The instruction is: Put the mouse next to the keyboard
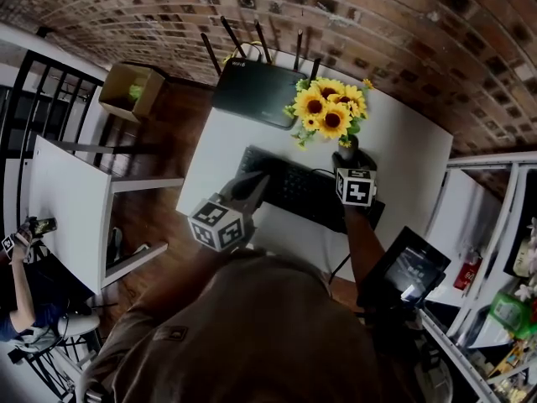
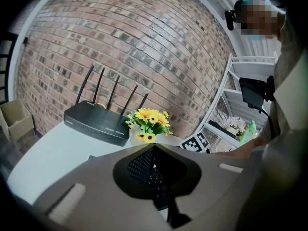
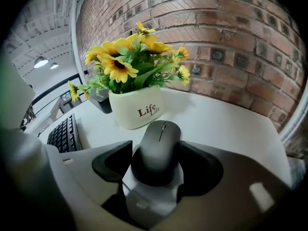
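Note:
A dark grey mouse (image 3: 161,138) lies on the white table (image 3: 226,124) in front of a white vase (image 3: 134,110) of sunflowers. My right gripper (image 3: 157,154) stands open around it, a jaw on either side. The black keyboard (image 3: 65,134) lies just left of the mouse. In the head view the right gripper (image 1: 346,156) sits at the keyboard's (image 1: 294,187) right end, below the sunflowers (image 1: 327,112), and hides the mouse. My left gripper (image 1: 254,185) hovers over the keyboard's left part, and its tips (image 2: 154,147) are shut on nothing.
A black router (image 1: 256,91) with antennas stands at the table's back left. A dark screen (image 1: 407,271) sits off the front right corner, beside white shelves (image 1: 495,292). A cardboard box (image 1: 130,91) and another white table (image 1: 67,200) are on the left.

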`<action>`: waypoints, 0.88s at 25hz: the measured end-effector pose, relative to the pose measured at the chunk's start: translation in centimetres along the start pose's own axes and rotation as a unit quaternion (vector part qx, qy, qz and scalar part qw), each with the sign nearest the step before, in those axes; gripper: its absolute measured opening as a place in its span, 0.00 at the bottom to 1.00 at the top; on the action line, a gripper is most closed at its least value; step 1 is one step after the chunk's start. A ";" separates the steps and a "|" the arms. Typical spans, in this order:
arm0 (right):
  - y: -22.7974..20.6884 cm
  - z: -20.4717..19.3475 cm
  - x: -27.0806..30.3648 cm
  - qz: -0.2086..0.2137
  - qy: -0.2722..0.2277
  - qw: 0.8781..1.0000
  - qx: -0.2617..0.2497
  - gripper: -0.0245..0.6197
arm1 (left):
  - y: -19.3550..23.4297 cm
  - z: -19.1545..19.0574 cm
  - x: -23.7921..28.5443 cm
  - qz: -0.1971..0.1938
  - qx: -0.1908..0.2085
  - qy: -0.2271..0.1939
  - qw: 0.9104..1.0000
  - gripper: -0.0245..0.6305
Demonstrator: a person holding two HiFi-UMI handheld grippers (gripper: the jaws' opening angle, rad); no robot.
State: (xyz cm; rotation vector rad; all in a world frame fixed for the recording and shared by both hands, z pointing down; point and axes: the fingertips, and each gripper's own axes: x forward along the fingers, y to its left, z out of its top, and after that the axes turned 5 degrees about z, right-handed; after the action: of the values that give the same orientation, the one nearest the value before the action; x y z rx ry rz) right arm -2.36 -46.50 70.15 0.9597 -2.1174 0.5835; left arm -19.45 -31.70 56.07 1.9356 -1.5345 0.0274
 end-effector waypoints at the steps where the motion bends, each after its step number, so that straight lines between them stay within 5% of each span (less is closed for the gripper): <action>1: 0.0 0.0 -0.1 0.002 -0.002 1.000 0.003 0.52 | -0.1 0.0 0.0 0.000 0.000 0.000 1.000 0.03; 13: -0.6 -0.7 0.1 0.002 0.016 1.000 0.005 0.59 | -0.5 -0.1 0.1 -0.006 0.004 0.000 1.000 0.03; 22: -0.5 -0.2 -0.7 -0.003 0.004 1.000 0.014 0.53 | 0.1 0.3 -0.6 -0.003 0.000 -0.008 1.000 0.03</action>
State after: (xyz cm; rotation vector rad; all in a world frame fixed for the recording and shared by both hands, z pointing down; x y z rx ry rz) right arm -1.51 -46.38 69.78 0.9769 -2.1026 0.6138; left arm -19.85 -31.37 55.66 1.9447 -1.5388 0.0106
